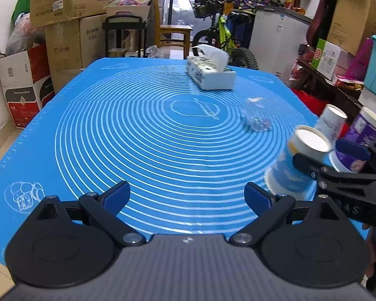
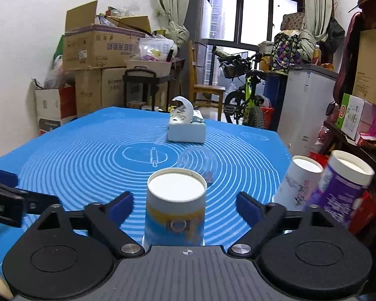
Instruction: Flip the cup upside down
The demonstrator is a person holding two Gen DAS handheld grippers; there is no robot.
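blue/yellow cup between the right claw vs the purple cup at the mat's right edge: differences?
The blue and yellow cup stands between the open right claw; the purple cup stands off to the side, outside it. The first has a yellow band on blue; the second is purple with white print. The first stands alone; the second is beside a white cup. Both are paper cups, base up.

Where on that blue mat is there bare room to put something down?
The mat's left half is bare, from the tissue box down to the left gripper. The right edge is crowded: a clear cup, then three paper cups by the open right gripper.
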